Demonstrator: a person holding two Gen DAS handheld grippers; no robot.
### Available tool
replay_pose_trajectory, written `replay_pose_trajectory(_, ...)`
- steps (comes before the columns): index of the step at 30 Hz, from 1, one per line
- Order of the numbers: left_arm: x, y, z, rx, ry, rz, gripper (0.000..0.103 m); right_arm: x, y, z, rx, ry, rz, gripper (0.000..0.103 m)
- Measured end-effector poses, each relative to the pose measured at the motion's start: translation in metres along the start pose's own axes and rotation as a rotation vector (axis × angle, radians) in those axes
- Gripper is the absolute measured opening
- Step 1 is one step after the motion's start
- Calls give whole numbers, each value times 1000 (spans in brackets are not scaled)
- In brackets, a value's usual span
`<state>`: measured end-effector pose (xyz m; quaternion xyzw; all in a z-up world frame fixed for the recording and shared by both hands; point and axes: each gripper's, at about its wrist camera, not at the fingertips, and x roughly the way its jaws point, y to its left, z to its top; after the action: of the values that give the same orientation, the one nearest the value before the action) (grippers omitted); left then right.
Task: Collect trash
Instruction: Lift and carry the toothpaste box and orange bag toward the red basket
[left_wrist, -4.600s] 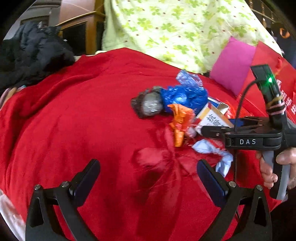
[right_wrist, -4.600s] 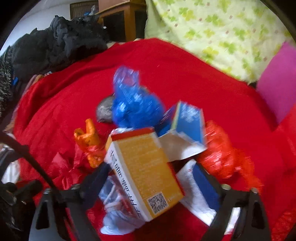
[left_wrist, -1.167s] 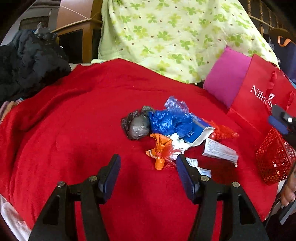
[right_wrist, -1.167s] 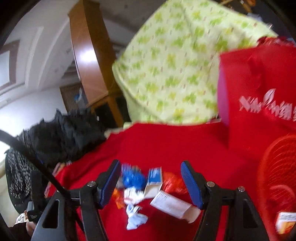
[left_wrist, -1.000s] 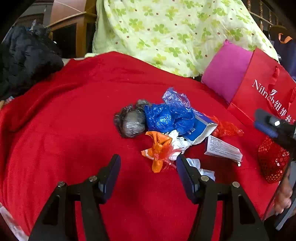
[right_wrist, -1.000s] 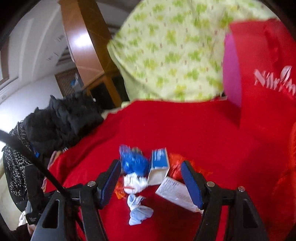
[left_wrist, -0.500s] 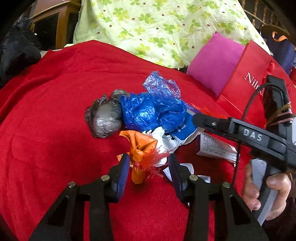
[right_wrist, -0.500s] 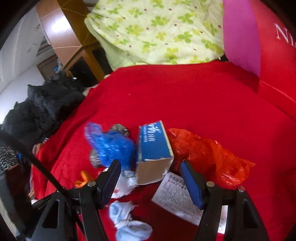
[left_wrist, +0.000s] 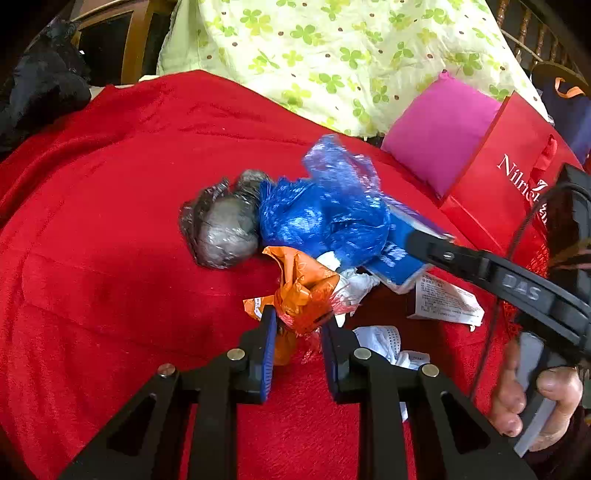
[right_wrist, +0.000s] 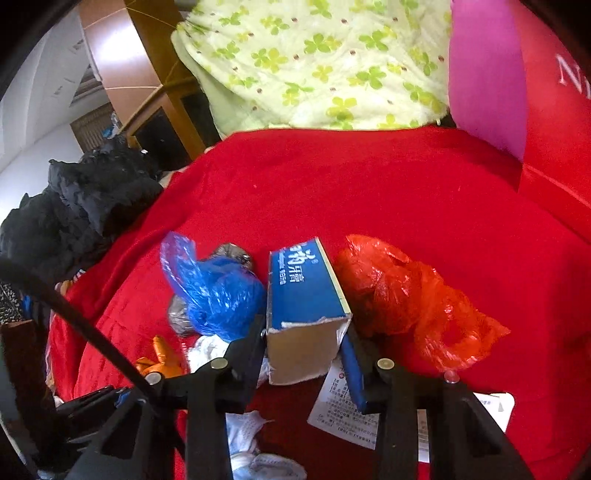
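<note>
A heap of trash lies on the red blanket. It holds a grey bag, a blue plastic bag, an orange wrapper, a blue box, a red-orange plastic bag, a white leaflet and crumpled tissue. My left gripper has its jaws closing, both pads against the orange wrapper. My right gripper is shut on the blue box's torn near end. In the left wrist view the right gripper reaches in from the right, held by a person's hand.
A red paper bag and a pink cushion stand at the right. A green flowered quilt is piled behind the blanket. Black clothes lie at the left, by wooden furniture.
Both grippers came down and in toward the heap. The left jaws narrowed around the orange wrapper. The right jaws went from wide apart to clamped on the blue box.
</note>
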<state>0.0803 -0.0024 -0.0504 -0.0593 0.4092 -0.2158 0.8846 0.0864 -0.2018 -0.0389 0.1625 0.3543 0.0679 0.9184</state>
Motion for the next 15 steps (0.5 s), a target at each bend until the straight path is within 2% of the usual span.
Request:
replay_pose_trajectory(7,-24,10,0,-3,-47,21,24,-42,13,-8,-63,-35,37,41)
replay_pose_trajectory(15,-52,10,-3,23,-93,28,24,-99,13,-13,-93,-137,65,41)
